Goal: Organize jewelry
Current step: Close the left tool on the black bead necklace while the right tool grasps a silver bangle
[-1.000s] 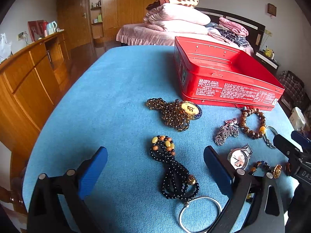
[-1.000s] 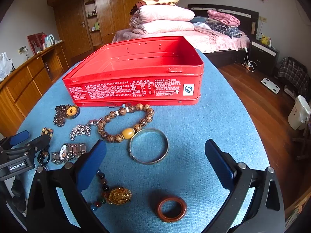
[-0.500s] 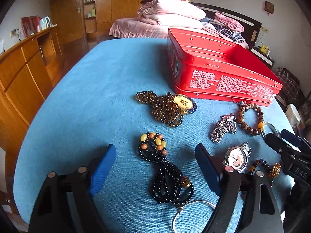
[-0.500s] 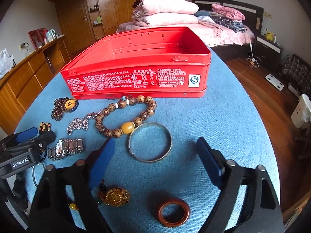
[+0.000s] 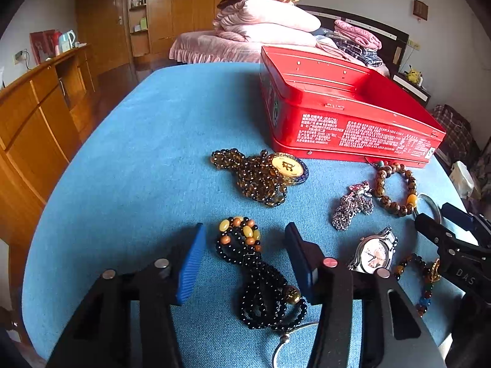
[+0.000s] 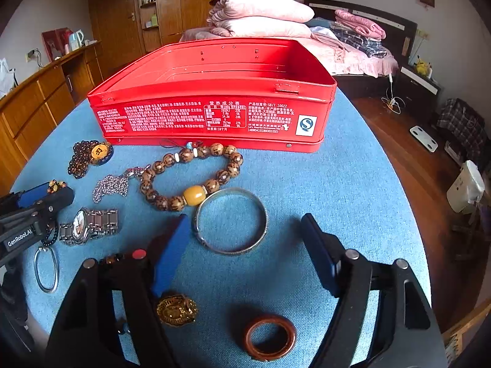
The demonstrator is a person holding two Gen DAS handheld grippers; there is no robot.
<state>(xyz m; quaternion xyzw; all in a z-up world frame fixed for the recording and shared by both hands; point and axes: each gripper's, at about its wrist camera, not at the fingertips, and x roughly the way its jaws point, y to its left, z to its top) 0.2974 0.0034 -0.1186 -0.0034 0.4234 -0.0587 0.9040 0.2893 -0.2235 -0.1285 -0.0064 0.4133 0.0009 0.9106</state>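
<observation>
Both grippers spread over jewelry on the blue tablecloth point(image 5: 129, 141)

The left gripper point(image 5: 244, 256) stands released, its blue pads either side of the black bead necklace point(image 5: 260, 279) without touching it. The right gripper point(image 6: 245, 251) gapes too, with the silver bangle point(image 6: 230, 220) just off its left pad (no contact visible). At twelve o'clock from the bangle lies the wooden bead bracelet point(image 6: 190, 178), then the open red tin point(image 6: 211, 113); the wristwatch point(image 6: 87, 225) sits at nine.

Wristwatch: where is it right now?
The wristwatch lies flat on the blue cloth, just right of the open left gripper, below the silver chain.
</observation>
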